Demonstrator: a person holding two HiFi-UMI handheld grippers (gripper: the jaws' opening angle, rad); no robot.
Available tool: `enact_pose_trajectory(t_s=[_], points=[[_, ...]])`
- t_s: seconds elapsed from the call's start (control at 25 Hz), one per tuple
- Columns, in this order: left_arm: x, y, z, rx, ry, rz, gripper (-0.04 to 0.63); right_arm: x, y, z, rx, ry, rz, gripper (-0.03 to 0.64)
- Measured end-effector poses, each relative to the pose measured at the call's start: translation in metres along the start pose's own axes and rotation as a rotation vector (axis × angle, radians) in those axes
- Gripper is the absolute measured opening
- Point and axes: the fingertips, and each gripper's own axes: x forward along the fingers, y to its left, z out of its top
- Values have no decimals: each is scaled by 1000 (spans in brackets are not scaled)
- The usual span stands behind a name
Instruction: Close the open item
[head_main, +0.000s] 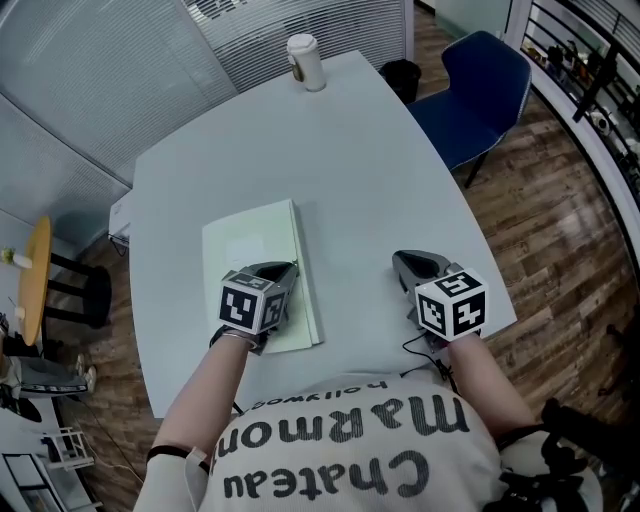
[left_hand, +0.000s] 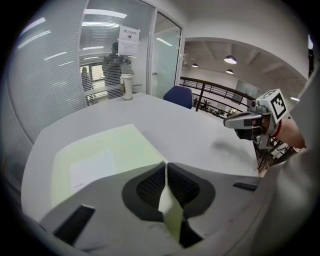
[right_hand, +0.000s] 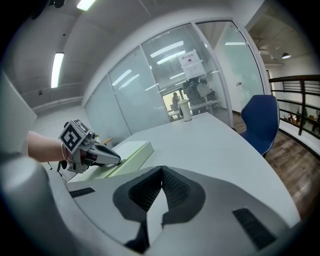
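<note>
A pale green book (head_main: 255, 265) lies flat on the white table (head_main: 370, 160), its page edge facing right. My left gripper (head_main: 283, 272) sits at the book's near right corner, shut on the edge of the green cover (left_hand: 169, 200), which shows pinched between the jaws. The cover (left_hand: 100, 155) stretches away from the left gripper (left_hand: 165, 167) and looks almost flat on the pages. My right gripper (head_main: 415, 262) hovers over bare table to the right of the book, shut with nothing in it. In the right gripper view the book (right_hand: 131, 152) and left gripper (right_hand: 112, 160) lie left of my right gripper (right_hand: 161, 172).
A lidded paper cup (head_main: 305, 62) stands at the table's far edge. A blue chair (head_main: 480, 85) and a black bin (head_main: 402, 75) are beyond the far right corner. Glass partitions with blinds (head_main: 120, 70) run behind the table. A yellow side table (head_main: 35, 280) stands left.
</note>
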Motion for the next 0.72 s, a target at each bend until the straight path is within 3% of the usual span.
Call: enact_pose_trajectory(t_s=[0.44,0.72], points=[[7,1,-1,46,40,-21,9,3,-4,-1,13,5,-5,1],[10,-5,-6,229,136,-23,-6,5,-4,-5,15,12,-2,2]])
